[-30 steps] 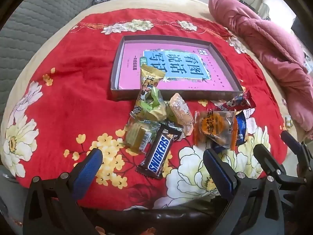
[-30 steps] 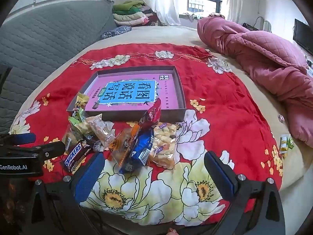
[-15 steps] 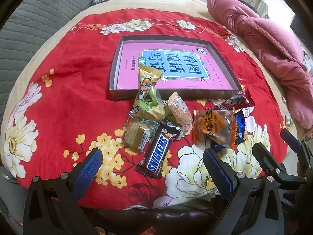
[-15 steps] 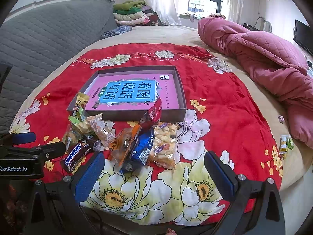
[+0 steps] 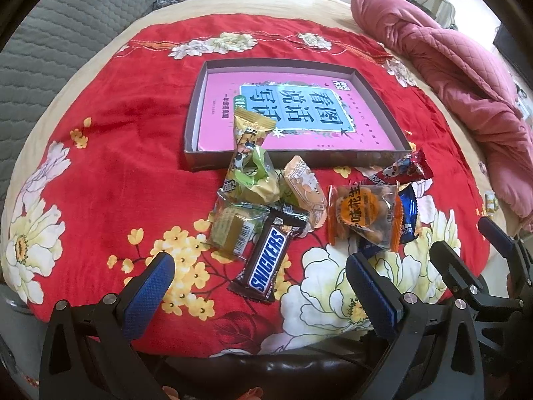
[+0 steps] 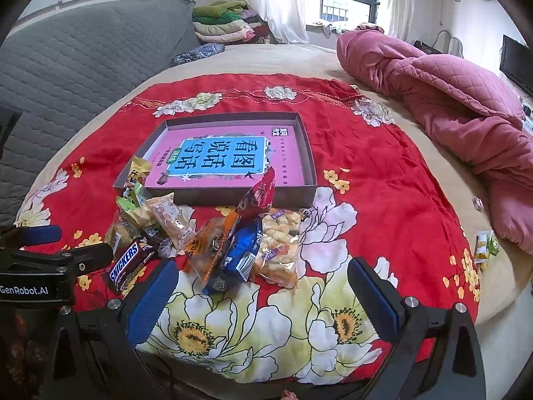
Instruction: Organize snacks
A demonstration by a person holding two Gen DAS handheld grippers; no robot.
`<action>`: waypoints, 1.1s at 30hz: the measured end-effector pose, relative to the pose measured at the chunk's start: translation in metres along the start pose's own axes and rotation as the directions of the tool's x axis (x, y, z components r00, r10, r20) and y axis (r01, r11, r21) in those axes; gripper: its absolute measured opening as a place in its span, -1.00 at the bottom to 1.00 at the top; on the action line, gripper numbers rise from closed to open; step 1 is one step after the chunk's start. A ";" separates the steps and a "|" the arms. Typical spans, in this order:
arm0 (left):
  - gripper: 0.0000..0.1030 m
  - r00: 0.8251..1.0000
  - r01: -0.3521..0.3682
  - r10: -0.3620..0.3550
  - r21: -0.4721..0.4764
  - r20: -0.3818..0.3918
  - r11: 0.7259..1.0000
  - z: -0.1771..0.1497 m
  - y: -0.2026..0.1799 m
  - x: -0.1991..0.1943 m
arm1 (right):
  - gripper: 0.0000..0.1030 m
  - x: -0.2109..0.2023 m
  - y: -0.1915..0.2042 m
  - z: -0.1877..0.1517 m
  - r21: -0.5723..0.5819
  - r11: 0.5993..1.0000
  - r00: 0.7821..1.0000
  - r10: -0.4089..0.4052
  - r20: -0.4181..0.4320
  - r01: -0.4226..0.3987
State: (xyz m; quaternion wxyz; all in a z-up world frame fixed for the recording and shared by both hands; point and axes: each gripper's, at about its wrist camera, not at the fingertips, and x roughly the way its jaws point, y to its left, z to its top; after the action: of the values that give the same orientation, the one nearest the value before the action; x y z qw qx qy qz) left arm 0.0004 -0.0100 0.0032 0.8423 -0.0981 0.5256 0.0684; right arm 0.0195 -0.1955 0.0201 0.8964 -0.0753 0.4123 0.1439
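Note:
A pile of wrapped snacks lies on a red flowered cloth point(image 5: 110, 153) in front of a shallow dark box point(image 5: 195, 123) that holds a pink book point(image 5: 293, 113). The pile includes a Snickers bar point(image 5: 266, 260), an orange peanut pack point(image 5: 363, 216), a blue packet point(image 6: 238, 256), a red packet point(image 6: 260, 193) and a bag of yellow crackers point(image 6: 279, 243). My left gripper point(image 5: 256, 286) is open, just short of the Snickers bar. The right gripper point(image 6: 263, 296) is open too, near the blue packet, with nothing between its fingers.
A crumpled pink quilt point(image 6: 449, 100) lies on the right side of the bed. A grey padded headboard point(image 6: 83, 60) runs along the left. Two small snack packs point(image 6: 484, 245) lie off the cloth at the right edge. Folded clothes point(image 6: 226, 23) sit far back.
The left gripper has crept slightly forward and lower toward the pile. The right view is almost unchanged. Nothing was picked up.

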 end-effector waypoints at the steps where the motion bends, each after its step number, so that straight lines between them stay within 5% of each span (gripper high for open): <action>1: 0.98 1.000 -0.001 0.001 0.001 0.000 1.000 0.000 0.000 0.000 | 0.98 0.000 0.000 0.000 -0.001 1.000 1.000 0.001 0.000 -0.001; 33: 0.98 1.000 0.014 -0.013 0.008 -0.014 1.000 -0.002 -0.003 0.001 | 0.98 -0.002 0.000 0.001 -0.005 1.000 1.000 -0.002 0.007 0.002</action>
State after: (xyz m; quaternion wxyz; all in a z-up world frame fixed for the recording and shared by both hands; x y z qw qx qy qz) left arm -0.0001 -0.0136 0.0015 0.8394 -0.0986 0.5311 0.0598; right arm 0.0186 -0.1953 0.0227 0.8977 -0.0774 0.4090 0.1442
